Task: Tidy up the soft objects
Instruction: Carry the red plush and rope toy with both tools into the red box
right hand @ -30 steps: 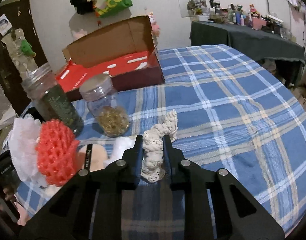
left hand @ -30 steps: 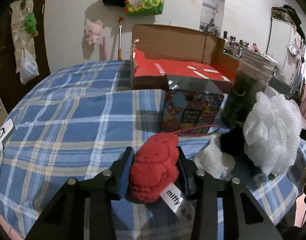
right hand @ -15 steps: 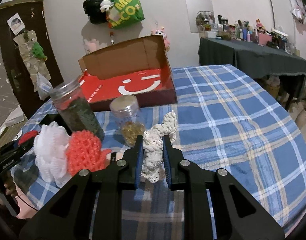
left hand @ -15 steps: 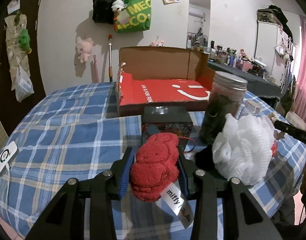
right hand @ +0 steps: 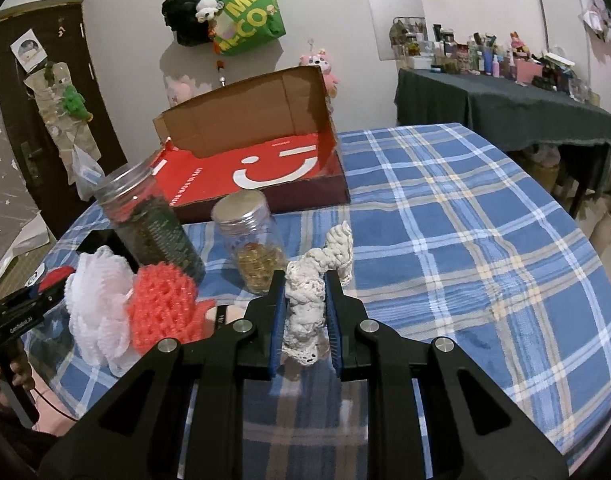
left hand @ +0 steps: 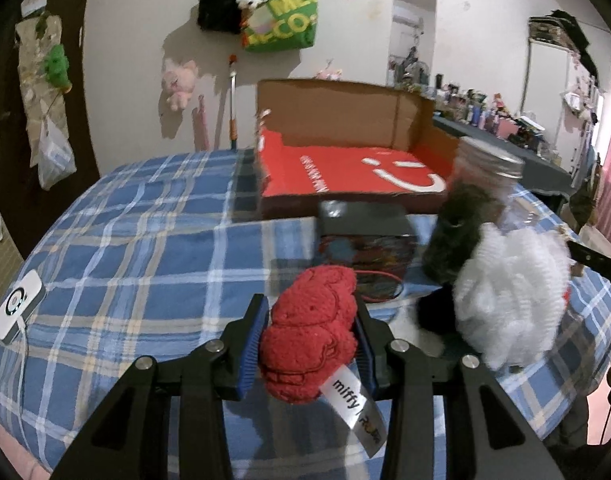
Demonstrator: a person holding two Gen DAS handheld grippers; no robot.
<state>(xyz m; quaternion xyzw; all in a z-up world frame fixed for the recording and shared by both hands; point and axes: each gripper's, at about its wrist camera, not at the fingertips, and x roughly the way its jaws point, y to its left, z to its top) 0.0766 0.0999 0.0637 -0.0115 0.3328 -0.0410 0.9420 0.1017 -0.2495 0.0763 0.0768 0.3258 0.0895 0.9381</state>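
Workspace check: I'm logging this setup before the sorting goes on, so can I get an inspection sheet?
Surface: blue plaid cloth covers the table.
Job's things: red knit toy with a "miffy" tag; cream crochet piece; white pouf; coral pouf; open red box, nothing seen inside.
Clutter: dark-filled jar; jar of golden bits; printed tin; white device.
Grippers: left gripper, jaws clamped on the toy; right gripper, jaws clamped on the crochet.
Cables: white lead from the device.
Surroundings: green tote on the wall; crowded side table.
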